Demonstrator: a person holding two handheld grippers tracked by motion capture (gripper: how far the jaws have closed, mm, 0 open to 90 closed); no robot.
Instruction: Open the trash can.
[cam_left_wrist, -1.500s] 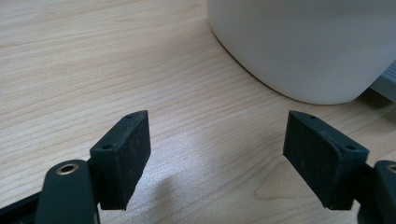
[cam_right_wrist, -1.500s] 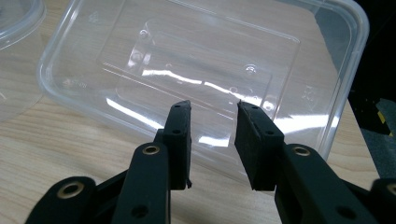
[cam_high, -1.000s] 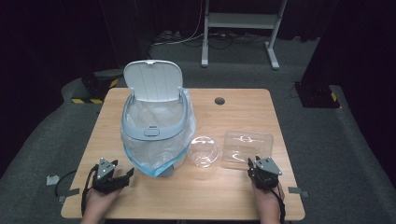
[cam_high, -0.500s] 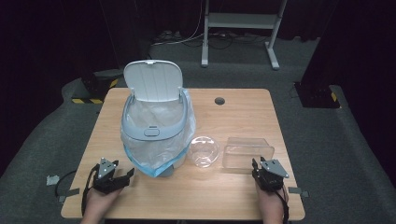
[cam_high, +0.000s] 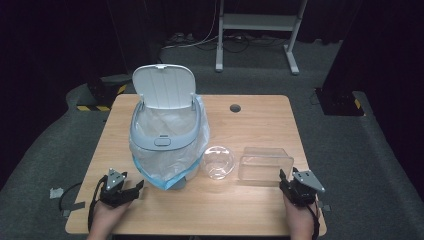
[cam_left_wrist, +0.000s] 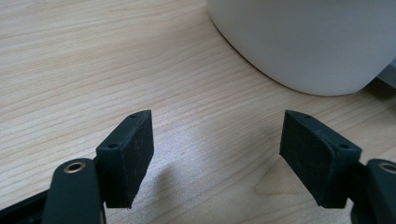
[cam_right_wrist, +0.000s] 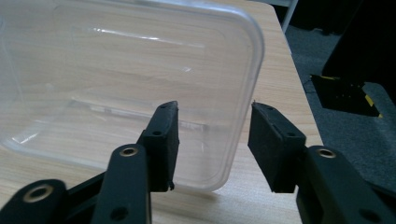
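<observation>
Here the clear plastic container (cam_high: 265, 164) sat on the wooden surface (cam_high: 260, 117) near the front right, just beside a clear round bowl (cam_high: 218, 161) on its left. The right claw (cam_high: 289, 184) rested at the container's near right corner. In the right gripper view the container (cam_right_wrist: 126, 88) lay tilted toward the camera, its rounded corner rim between the two black pads (cam_right_wrist: 164, 135), one pad inside the wall and the other outside it. The jaws had just been opening, and a gap showed between the outer pad and the rim, so the claw stood partly open with the container's edge inside it but not pinched.

The left claw (cam_high: 131, 189) lay low at the front left of the surface, held in the person's left hand (cam_high: 107, 212). In the left gripper view its pads (cam_left_wrist: 130, 154) stood wide apart over bare wood with nothing between them, and the white rounded base of the bin (cam_left_wrist: 303, 42) rose just ahead.

The white waste bin (cam_high: 165, 135) stood left of the bowl, its lid (cam_high: 164, 86) raised upright at the back, a translucent liner bag (cam_high: 172, 162) with a blue edge draped over its sides
</observation>
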